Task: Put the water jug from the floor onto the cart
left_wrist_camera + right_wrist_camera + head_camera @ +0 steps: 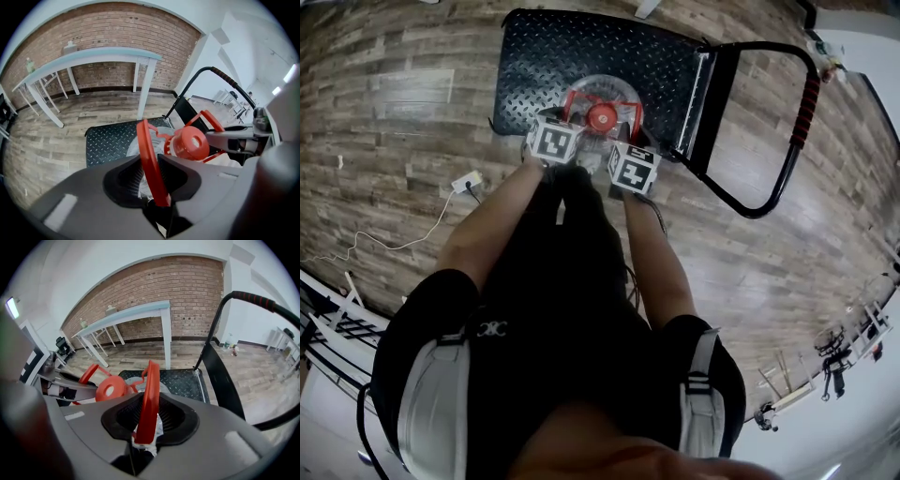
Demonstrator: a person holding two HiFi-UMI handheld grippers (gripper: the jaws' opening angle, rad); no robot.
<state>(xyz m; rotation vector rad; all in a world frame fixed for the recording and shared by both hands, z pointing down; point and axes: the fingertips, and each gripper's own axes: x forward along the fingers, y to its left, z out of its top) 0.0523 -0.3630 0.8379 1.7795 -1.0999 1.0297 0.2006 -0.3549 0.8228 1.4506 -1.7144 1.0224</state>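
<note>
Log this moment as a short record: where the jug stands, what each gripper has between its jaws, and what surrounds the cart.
jug: clear, red cap, standing on the cart, on its black deck
left gripper: jaws apart, red handle between them, not clamped
right gripper: jaws apart, second red handle between them, not clamped
push bar: red grip, at the head view's right
floor: wood planks
background: white table before a brick wall

Cart [581, 56] is studded metal, floor [394, 141] matt wood, jug handle [151, 164] glossy plastic.
</note>
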